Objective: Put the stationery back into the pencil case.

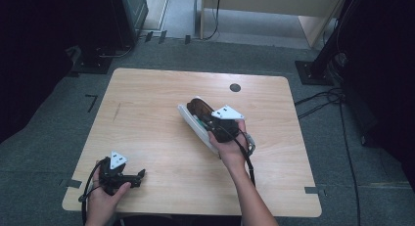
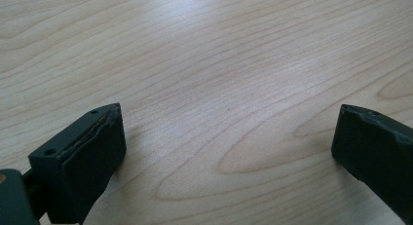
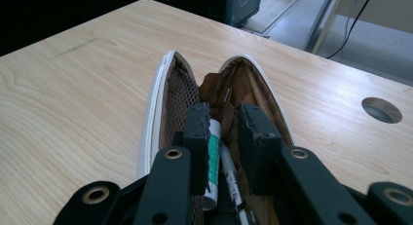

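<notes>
We hold our right gripper [image 3: 223, 120] inside an open white pencil case [image 3: 155, 101] lying at the middle of the wooden table [image 3: 73, 88]. Its jaws sit narrowly apart around a white-and-green tube [image 3: 212, 152] and a pen [image 3: 229, 174]; whether they pinch either, we cannot tell. Lifting now could drag both items or tip the case. Our left gripper [image 2: 226, 137] rests spread wide, empty, near the table's front corner.

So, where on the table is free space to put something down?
The wooden table is bare left of the open pencil case, up to the left claw. Crowded only around the case, where the right claw reaches inside among pens.
</notes>
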### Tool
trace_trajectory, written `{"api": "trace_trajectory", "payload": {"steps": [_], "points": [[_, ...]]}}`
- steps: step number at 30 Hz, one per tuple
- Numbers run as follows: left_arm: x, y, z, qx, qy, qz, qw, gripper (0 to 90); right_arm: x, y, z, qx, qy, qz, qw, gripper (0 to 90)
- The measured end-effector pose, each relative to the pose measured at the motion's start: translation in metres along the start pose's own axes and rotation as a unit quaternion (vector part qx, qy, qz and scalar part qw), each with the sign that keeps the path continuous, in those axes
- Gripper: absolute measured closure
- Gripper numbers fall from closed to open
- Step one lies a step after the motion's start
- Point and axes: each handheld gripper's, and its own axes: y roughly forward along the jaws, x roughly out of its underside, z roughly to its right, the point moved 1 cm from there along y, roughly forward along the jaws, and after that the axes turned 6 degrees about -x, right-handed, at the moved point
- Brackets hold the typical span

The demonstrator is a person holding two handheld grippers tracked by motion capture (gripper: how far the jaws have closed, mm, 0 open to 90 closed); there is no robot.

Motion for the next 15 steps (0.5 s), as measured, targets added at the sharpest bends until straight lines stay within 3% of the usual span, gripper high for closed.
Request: {"api": "trace_trajectory", "payload": {"steps": [5,15], "points": [[0.0,0.0,0.0,-0.001,0.001,0.0,1.0,0.0,0.0,-0.007,0.0,0.003,0.002,0.011,0.9999,67.8],[0.0,0.0,0.0,0.0,0.001,-0.001,1.0,0.0,-0.002,-0.037,0.01,0.032,0.034,0.044,0.9979,31.8]]}}
